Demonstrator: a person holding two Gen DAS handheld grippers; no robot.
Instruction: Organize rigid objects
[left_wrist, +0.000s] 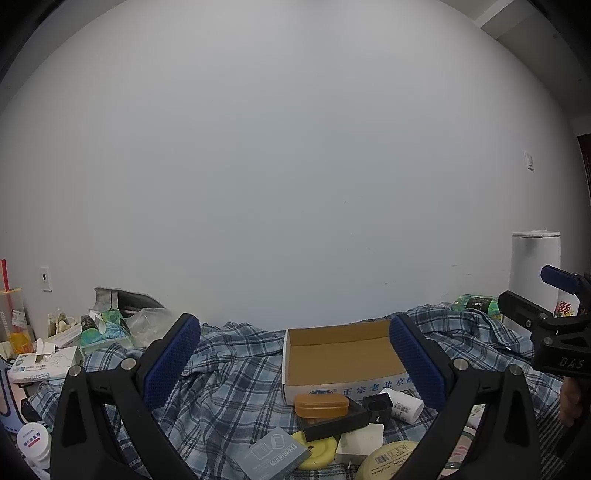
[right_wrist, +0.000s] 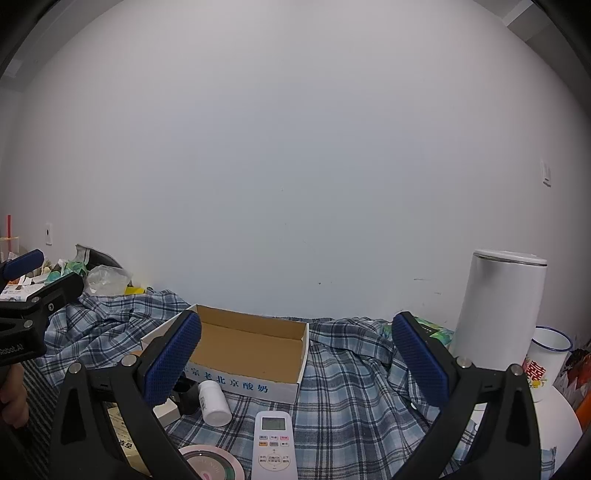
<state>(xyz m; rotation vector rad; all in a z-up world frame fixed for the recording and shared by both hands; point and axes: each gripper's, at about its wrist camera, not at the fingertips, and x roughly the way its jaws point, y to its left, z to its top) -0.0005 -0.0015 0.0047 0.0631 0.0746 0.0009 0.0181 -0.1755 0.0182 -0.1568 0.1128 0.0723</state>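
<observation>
Sitting open-topped on the plaid cloth (left_wrist: 229, 376), the cardboard box (left_wrist: 340, 354) is the landmark: empty brown interior, white outer wall with blue print, back edge near the wall. Loose rigid items cluster just in front of the box: orange case (left_wrist: 321, 404) lying on a black tray (left_wrist: 334, 419), black cube (left_wrist: 377, 404) right of that, white pill bottle (left_wrist: 402, 404) on its side touching the cube, white adapter (left_wrist: 360, 441) and yellow disc (left_wrist: 317, 452) nearer the camera, grey packet (left_wrist: 273, 456) front-left, round cream tin (left_wrist: 391, 461) front-right. Right wrist view adds a white remote (right_wrist: 274, 446) lying face up in front of the box, beside the bottle, and a pink-green round lid (right_wrist: 212, 463) left of the remote. Left claw (left_wrist: 295, 363): blue pads wide apart, nothing between them, aimed at the box from the front. Right claw (right_wrist: 297, 363): also spread wide, empty, framing the box's right half. Each claw shows at the edge of the other's view, with part of a hand below it. Right of the box: white kettle (right_wrist: 498, 306), enamel mug (right_wrist: 546, 360) touching its base area, green packet (right_wrist: 437, 332) between kettle and box. Left of the box: glove box (left_wrist: 40, 363), crumpled bags, drink cup with red straw (left_wrist: 11, 314) at the far edge.
</observation>
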